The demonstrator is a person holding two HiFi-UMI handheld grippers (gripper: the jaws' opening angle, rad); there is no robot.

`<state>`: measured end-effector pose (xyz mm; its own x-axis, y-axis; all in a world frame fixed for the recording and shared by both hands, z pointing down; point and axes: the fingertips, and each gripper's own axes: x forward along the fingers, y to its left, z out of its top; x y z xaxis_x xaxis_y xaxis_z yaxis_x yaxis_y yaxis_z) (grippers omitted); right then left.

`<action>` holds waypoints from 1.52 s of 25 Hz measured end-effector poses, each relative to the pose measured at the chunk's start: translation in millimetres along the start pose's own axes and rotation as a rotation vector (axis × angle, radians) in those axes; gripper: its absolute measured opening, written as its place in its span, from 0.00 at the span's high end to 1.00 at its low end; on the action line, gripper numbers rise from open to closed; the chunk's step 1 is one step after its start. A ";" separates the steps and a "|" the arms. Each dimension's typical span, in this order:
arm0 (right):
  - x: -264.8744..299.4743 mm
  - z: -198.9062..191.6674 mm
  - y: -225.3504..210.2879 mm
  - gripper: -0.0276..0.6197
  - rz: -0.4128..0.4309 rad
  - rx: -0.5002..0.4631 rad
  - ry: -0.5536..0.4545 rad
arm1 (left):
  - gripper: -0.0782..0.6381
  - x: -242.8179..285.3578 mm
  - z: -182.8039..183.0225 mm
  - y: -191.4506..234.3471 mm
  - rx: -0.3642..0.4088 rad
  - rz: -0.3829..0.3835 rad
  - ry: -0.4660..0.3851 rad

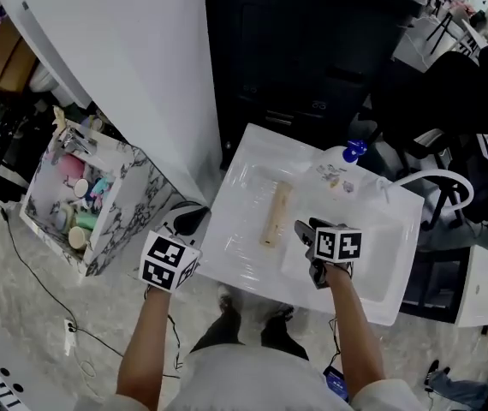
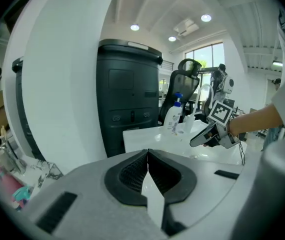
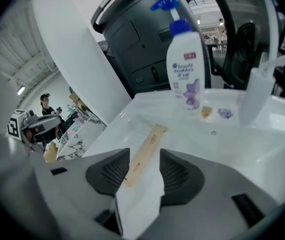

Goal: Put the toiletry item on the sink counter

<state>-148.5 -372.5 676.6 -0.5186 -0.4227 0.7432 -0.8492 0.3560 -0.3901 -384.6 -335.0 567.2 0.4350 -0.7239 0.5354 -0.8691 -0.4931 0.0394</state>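
A long tan flat packet [image 1: 276,213] lies on the white sink counter [image 1: 244,229], left of the basin; the right gripper view shows the packet [image 3: 145,153] just ahead of the jaws. My right gripper [image 1: 305,232] hovers just right of it, open, the packet's near end lying between its fingertips [image 3: 113,170] untouched. My left gripper [image 1: 194,268] is off the counter's left corner, shut and empty [image 2: 146,160].
A white pump bottle [image 1: 342,166] with a blue top stands at the counter's back, beside the faucet [image 1: 437,182]; the bottle [image 3: 185,64] shows upright in the right gripper view. A marbled box [image 1: 90,195] of toiletries sits at the left. A dark bin [image 1: 312,50] stands behind.
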 end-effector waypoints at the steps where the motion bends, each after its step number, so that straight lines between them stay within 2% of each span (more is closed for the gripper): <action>1: -14.3 5.2 -6.8 0.68 -0.022 -0.029 -0.023 | 0.88 3.3 9.8 -6.8 0.011 -0.005 -0.012; 6: -94.9 40.8 -42.6 0.74 -0.133 -0.128 -0.180 | 0.88 17.8 66.3 -39.4 0.081 -0.030 -0.088; 9: -150.9 67.9 -56.9 0.90 -0.201 -0.184 -0.301 | 0.88 23.4 103.2 -57.1 0.119 -0.043 -0.140; 11: -186.4 85.5 -62.0 0.96 -0.243 -0.227 -0.380 | 0.88 25.5 127.2 -67.1 0.148 -0.051 -0.174; 16: -267.5 123.8 -54.2 0.96 -0.243 -0.350 -0.583 | 0.88 22.1 182.8 -90.4 0.219 -0.061 -0.263; 19: -308.5 140.1 -51.4 0.96 -0.271 -0.409 -0.662 | 0.88 16.8 209.8 -101.6 0.250 -0.059 -0.310; 27: -381.9 163.0 -35.6 0.96 -0.322 -0.496 -0.788 | 0.88 -9.2 262.9 -131.2 0.324 -0.064 -0.422; 32: -397.1 166.8 -32.3 0.96 -0.338 -0.525 -0.821 | 0.88 -24.2 283.2 -144.2 0.340 -0.065 -0.484; 38: -402.3 165.6 -20.3 0.96 -0.318 -0.560 -0.837 | 0.88 -38.8 296.2 -157.8 0.365 -0.060 -0.532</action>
<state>60.8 -347.8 295.4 -0.3649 -0.9283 0.0718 -0.9015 0.3716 0.2218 -194.6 -372.0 290.3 0.6187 -0.7842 0.0464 -0.7447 -0.6043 -0.2833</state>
